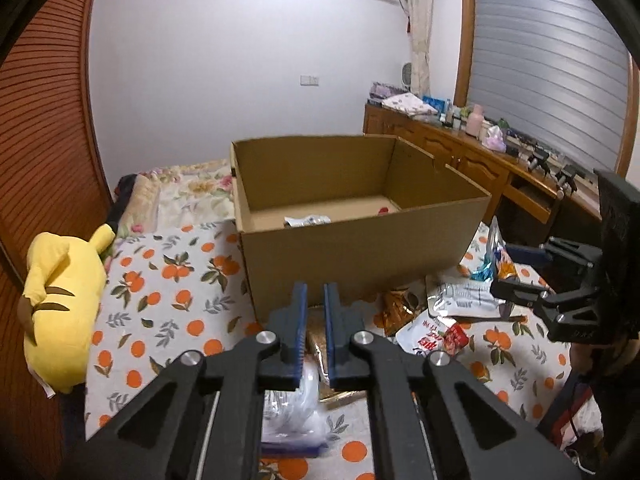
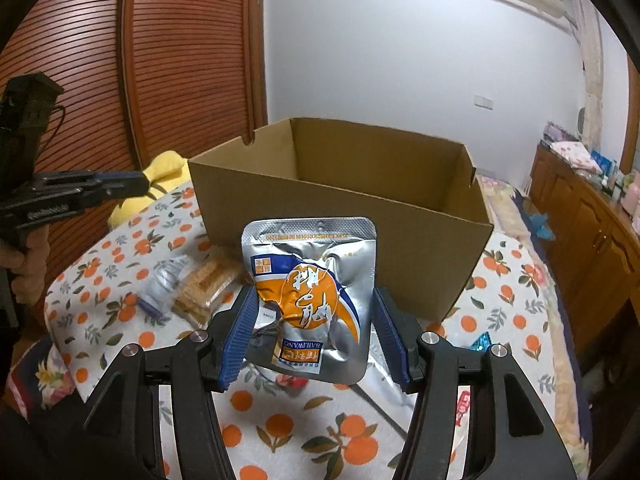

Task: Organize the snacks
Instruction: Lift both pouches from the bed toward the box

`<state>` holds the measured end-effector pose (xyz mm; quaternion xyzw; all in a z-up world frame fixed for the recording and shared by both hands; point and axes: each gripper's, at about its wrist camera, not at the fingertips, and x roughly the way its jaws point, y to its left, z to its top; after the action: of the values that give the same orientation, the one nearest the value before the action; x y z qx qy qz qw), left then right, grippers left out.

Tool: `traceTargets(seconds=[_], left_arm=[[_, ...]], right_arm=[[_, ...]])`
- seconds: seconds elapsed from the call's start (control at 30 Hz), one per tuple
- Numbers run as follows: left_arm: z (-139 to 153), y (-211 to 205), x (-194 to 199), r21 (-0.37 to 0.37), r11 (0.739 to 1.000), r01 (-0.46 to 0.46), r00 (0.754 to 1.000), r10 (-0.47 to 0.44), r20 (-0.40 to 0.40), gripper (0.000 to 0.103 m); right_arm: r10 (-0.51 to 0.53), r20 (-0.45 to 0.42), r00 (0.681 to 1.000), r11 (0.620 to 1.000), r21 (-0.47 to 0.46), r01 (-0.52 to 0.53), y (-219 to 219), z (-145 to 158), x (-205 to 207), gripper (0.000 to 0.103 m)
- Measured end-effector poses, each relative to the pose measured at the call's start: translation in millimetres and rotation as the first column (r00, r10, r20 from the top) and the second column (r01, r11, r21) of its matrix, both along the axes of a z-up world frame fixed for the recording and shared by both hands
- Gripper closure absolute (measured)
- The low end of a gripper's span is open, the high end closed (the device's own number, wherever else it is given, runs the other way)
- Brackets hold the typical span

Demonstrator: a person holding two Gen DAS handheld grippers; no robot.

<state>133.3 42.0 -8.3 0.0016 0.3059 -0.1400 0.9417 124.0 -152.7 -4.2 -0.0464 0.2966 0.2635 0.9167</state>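
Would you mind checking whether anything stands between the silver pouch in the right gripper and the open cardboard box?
Nothing visible does. The silver pouch, held in the right gripper, faces the cardboard box's near wall; above the rim the box is open.

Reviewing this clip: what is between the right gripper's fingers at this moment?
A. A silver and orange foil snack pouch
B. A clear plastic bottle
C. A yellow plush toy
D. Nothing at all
A: in the right wrist view the right gripper has its blue fingers pressed on both sides of the silver and orange foil pouch, lifted in front of the cardboard box.
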Motion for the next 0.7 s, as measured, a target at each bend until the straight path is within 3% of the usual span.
traceTargets(seconds=[0.1, 0.17, 0.23, 0.47, 0.7], left_arm=[[-13, 4, -1, 0.0, 1.0, -0.009, 1.0, 0.009, -0.03, 0.09], [-21, 11, -6, -0.008, 1.0, -0.009, 0.999, 0.009, -0.044, 0.071], [-33, 20, -7, 0.001, 1.0, -0.028, 0.996, 0.028, -0.082, 0.063], [-77, 33, 4, 0.028, 0.998, -0.05, 0.974, 0.055, -0.218, 0.061], [-94, 31, 12, 0.052, 0.998, -0.042, 0.963, 0.054, -0.265, 0.054]], right_arm=[[0.005, -0.016, 1.0, 1.0, 0.01, -0.005, 1, -5, 4, 0.044], [0.014, -0.029, 0.999, 1.0, 0.013, -0.013, 2, -9, 4, 0.044], [0.024, -0.042, 0.999, 1.0, 0.014, -0.023, 4, -13, 4, 0.044], [0.063, -0.05, 0.997, 0.998, 0.029, -0.062, 12, -17, 6, 0.044], [0.09, -0.048, 0.995, 0.996, 0.021, -0.089, 17, -16, 11, 0.044]])
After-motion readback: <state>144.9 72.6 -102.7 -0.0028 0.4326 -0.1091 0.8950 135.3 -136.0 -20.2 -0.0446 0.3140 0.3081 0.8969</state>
